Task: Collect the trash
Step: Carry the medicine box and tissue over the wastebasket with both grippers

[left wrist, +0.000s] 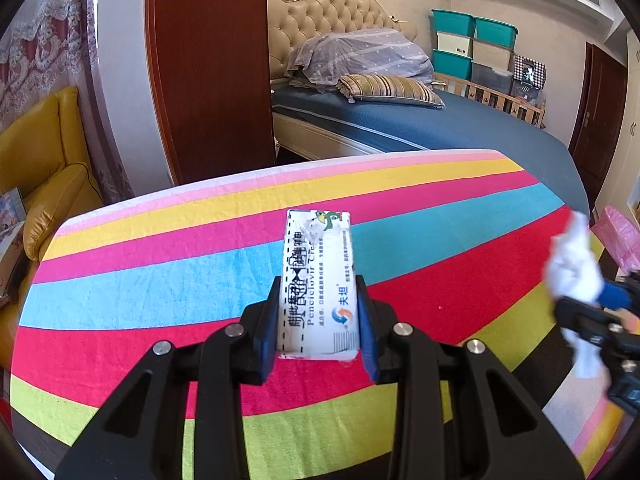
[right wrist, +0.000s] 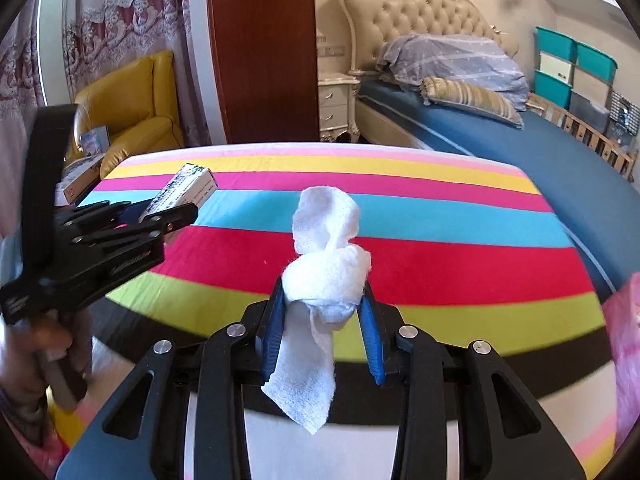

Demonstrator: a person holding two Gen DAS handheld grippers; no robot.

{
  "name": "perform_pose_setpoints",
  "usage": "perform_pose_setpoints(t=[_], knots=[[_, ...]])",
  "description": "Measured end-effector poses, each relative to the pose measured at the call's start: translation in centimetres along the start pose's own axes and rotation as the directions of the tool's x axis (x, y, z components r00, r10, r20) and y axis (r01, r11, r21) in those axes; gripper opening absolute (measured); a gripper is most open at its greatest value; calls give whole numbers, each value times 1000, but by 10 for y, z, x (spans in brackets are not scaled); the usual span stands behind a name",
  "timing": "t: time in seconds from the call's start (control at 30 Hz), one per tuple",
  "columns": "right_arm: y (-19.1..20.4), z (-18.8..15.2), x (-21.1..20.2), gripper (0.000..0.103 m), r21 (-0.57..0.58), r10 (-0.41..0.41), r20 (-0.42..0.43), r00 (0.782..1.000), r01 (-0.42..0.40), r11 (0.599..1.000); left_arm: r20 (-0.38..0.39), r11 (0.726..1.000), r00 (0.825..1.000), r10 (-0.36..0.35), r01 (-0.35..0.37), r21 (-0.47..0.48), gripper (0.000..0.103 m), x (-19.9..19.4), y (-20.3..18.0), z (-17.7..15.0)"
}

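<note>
My left gripper (left wrist: 318, 292) is shut on a white medicine box (left wrist: 318, 264) with printed text, held above the striped cloth. The box sticks out forward past the blue pads. In the right wrist view the same box (right wrist: 188, 190) shows at the left, clamped in the left gripper (right wrist: 172, 216). My right gripper (right wrist: 324, 300) is shut on a crumpled white tissue (right wrist: 326, 276), whose tail hangs down between the fingers. From the left wrist view the tissue (left wrist: 574, 264) and right gripper (left wrist: 596, 308) appear at the far right edge.
A table with a rainbow-striped cloth (left wrist: 200, 276) lies below both grippers. A pink plastic bag (right wrist: 626, 344) sits at the right edge. Behind are a bed (left wrist: 440, 128), a yellow armchair (right wrist: 132, 108), a dark wooden panel (left wrist: 212, 68) and stacked teal bins (left wrist: 472, 40).
</note>
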State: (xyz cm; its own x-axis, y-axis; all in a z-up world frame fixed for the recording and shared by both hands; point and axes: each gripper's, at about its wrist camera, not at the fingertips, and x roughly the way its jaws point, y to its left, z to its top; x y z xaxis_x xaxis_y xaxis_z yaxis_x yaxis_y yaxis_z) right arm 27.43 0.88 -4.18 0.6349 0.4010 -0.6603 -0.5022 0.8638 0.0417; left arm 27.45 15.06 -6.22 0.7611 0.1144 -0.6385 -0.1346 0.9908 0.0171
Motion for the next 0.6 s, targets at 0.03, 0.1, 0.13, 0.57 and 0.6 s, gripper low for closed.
perform_pose_setpoints(t=[0.03,0.1,0.13,0.57,0.6], knots=[[-3,-3,-5,34,7,0,1,1000,0,1000,-2,1000,1000,4,-4,2,33,1,-2,1],[-12,-10,-16,34,21,-8,2,1000,8,1000,-11,1000,1000,-1,0,-6,33,1,-3,2],[-14,-12,-19,34,26,-10,3,1000,10,1000,-16,1000,1000,-8,8,-13,33,1,-4,2],[-52,-54,-63,34,85,-27,24,999,24,996,2,998,998,-64,64,30,33,-57,-57,-35],[-54,-56,-64,34,84,-26,25,999,23,996,7,997,998,-65,65,36,33,-63,-62,-40]])
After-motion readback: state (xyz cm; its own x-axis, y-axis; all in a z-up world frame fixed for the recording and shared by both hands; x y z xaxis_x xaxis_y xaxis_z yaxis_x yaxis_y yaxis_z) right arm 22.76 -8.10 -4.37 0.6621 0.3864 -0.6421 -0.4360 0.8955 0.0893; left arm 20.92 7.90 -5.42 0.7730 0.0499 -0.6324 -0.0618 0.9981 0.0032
